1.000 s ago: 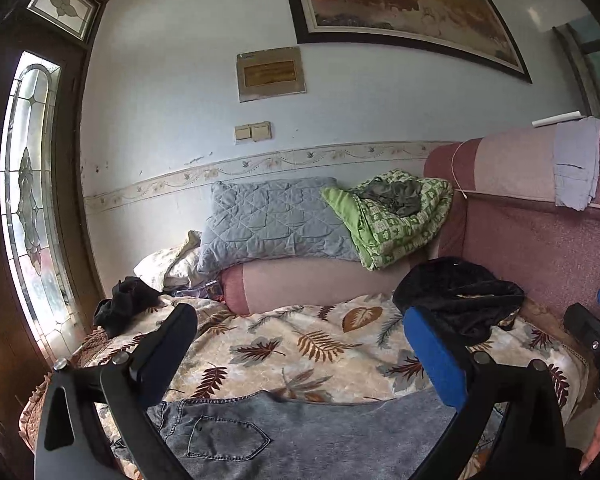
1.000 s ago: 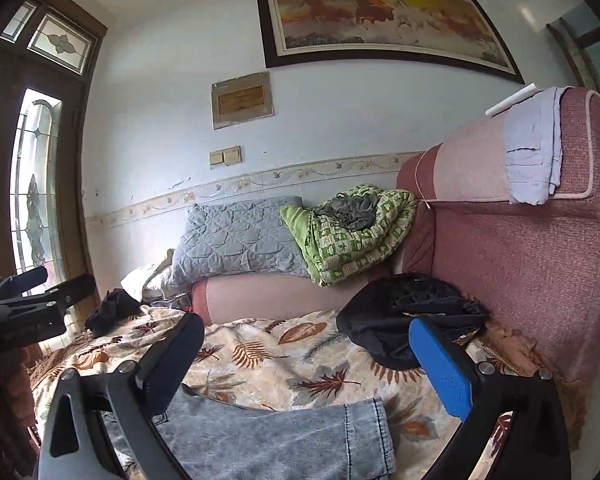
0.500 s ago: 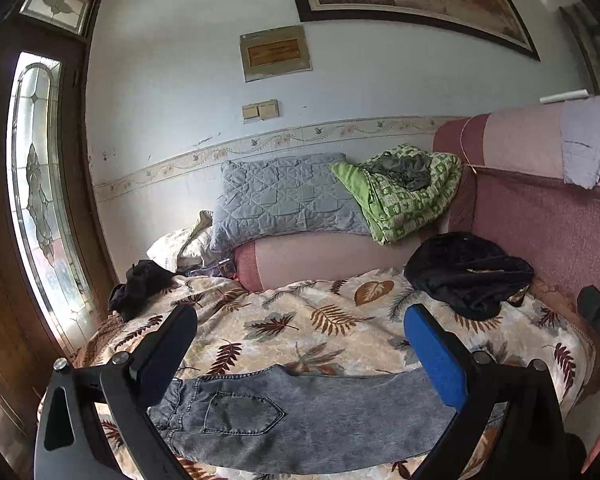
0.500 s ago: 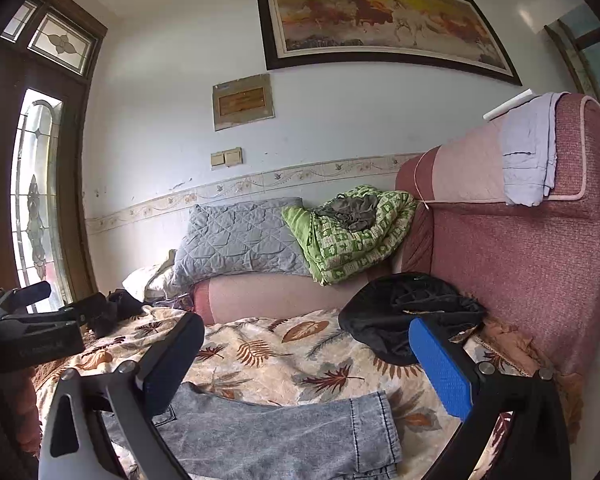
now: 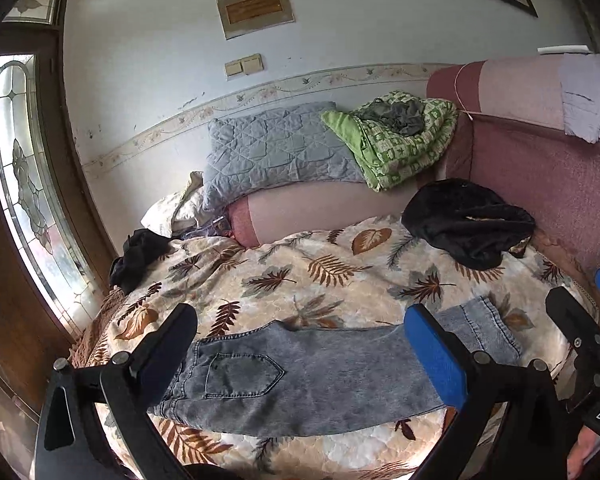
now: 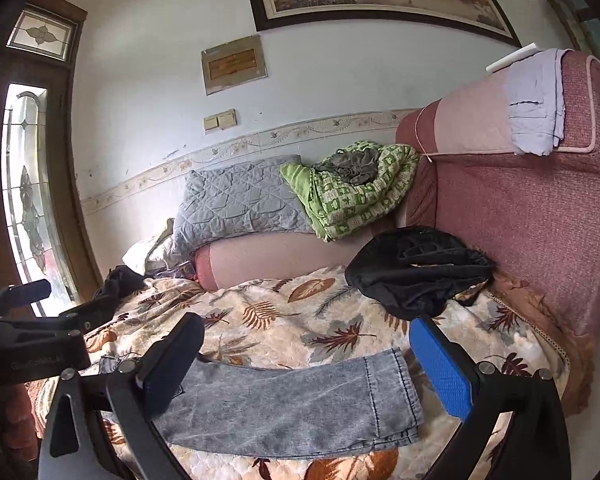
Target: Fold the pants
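Grey washed jeans (image 5: 316,376) lie flat along the front of the leaf-print bedspread (image 5: 308,276), folded lengthwise, waist to the left and leg hems to the right. They also show in the right wrist view (image 6: 284,404). My left gripper (image 5: 300,344) is open and empty, hovering above the jeans' waist and middle. My right gripper (image 6: 304,356) is open and empty, above the leg end. The left gripper also shows at the left edge of the right wrist view (image 6: 40,312).
A black garment (image 5: 468,224) lies at the back right of the bed, another dark one (image 5: 140,256) at the back left. A grey pillow (image 5: 276,156) and green blanket (image 5: 396,136) rest on a pink bolster. A red sofa back (image 6: 520,208) stands right, a glass door (image 5: 24,184) left.
Both grippers have risen and tilted down over the bed, so more of the jeans shows. The jeans have not moved. Both stay open.
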A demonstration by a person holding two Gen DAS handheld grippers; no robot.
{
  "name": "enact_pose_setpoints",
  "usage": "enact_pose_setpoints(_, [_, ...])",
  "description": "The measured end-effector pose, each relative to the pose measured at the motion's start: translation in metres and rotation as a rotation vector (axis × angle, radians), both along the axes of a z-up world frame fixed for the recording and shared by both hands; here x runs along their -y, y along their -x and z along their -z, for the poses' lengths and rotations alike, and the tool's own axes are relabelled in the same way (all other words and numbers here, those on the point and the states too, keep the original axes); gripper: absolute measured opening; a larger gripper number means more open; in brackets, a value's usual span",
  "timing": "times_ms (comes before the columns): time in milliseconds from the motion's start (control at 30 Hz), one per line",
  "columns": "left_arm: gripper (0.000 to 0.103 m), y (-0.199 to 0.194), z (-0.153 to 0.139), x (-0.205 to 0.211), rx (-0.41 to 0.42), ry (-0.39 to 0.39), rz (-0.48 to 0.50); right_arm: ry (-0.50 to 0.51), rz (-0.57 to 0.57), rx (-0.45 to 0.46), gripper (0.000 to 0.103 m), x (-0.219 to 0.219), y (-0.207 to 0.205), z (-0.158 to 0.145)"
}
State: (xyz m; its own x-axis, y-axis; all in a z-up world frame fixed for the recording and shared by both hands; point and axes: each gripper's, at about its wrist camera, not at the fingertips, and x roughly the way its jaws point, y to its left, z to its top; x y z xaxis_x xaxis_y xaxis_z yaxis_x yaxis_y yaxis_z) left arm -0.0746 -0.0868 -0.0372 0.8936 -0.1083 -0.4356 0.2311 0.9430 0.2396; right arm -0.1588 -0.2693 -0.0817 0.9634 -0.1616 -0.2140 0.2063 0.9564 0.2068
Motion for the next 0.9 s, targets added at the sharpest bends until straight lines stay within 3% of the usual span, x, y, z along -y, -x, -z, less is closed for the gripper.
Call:
enact_pose_setpoints(300, [0.103, -0.018, 0.013, -0.015, -0.01, 0.043, 0.01, 0.068, -0.031, -0.017, 0.103, -0.024, -0.012, -0.001])
enact_pose_setpoints(533, [0.103, -0.018, 0.016, -0.024, 0.045, 0.045, 0.0, 0.084, -0.047, -0.044, 0.103, -0.032, -0.021, 0.003])
enact_pose_setpoints(900, [0.103, -0.021, 0.017, -0.026, 0.03, 0.053, -0.003, 0.117, -0.062, -0.061, 0.103, -0.041, -0.024, 0.008])
